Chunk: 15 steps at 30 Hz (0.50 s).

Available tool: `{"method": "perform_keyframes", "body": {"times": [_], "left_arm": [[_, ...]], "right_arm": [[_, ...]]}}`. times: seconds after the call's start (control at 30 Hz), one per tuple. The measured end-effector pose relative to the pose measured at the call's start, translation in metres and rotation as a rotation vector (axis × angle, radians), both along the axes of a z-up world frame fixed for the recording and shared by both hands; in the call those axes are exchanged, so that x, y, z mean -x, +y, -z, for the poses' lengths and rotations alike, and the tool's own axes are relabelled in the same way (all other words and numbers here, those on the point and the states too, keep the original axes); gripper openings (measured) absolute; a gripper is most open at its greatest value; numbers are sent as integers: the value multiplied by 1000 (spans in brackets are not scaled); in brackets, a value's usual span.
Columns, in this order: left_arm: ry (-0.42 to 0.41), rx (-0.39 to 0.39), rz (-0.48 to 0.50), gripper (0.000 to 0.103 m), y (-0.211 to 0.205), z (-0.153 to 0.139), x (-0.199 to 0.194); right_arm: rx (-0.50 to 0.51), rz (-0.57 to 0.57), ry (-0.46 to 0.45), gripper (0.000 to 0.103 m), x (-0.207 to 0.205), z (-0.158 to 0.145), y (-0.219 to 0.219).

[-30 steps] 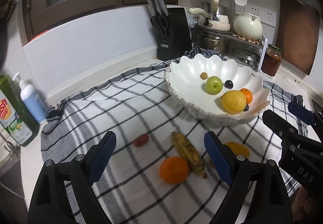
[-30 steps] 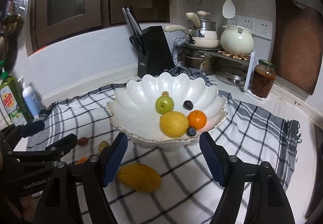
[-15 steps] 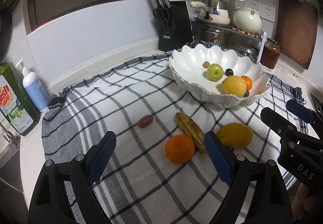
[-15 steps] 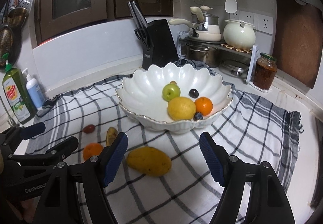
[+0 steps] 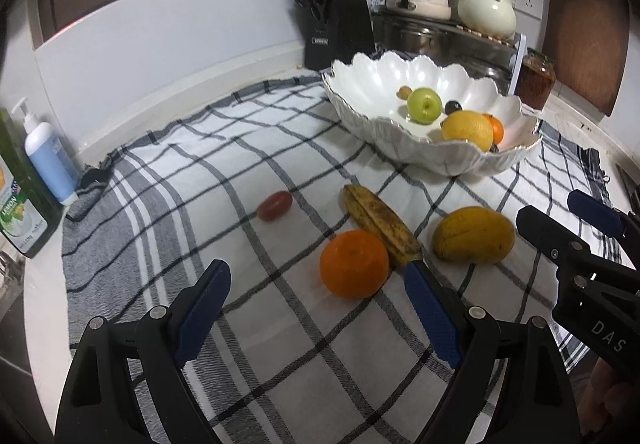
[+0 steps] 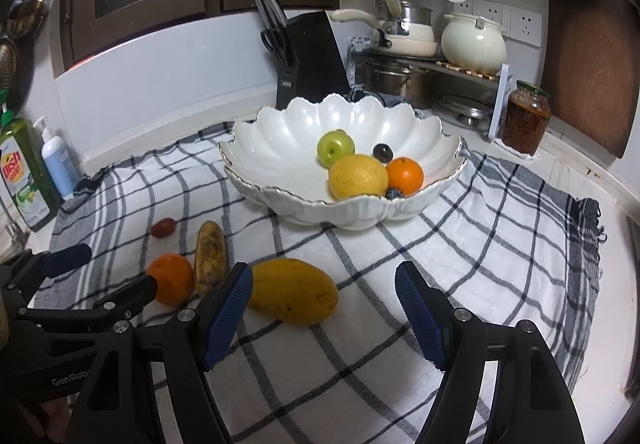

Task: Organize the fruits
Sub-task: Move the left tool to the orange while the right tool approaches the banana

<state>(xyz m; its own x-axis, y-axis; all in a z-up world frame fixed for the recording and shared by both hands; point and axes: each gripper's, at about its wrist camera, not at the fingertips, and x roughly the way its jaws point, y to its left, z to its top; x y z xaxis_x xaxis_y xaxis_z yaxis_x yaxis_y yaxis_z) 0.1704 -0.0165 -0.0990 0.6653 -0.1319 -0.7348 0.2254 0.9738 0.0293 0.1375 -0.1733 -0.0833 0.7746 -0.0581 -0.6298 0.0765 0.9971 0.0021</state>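
In the left wrist view, my left hand-held gripper [image 5: 316, 296] stood with jaws apart and empty. The orange [image 5: 354, 263] lay just ahead of it, touching the banana [image 5: 380, 224], whose long axis ran away toward the bowl [image 5: 400, 140]. One red fruit [image 5: 274, 205] lay further left.

In the right wrist view, my right hand-held gripper [image 6: 323, 300] was also apart and empty. The mango [image 6: 294, 291] lay just beside its left finger, lengthwise across. So four fruits waited on the cloth [image 6: 500, 244]; I counted five in the bowl here.
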Motion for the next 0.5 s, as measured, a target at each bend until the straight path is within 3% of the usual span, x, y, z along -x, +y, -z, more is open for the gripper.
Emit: {"method": "perform_keyframes", "body": {"times": [0.5], "left_arm": [[61,-18,42,88,-10,24,-22]], "right_arm": [[7,18,53,74,-14,19,-3]]}}
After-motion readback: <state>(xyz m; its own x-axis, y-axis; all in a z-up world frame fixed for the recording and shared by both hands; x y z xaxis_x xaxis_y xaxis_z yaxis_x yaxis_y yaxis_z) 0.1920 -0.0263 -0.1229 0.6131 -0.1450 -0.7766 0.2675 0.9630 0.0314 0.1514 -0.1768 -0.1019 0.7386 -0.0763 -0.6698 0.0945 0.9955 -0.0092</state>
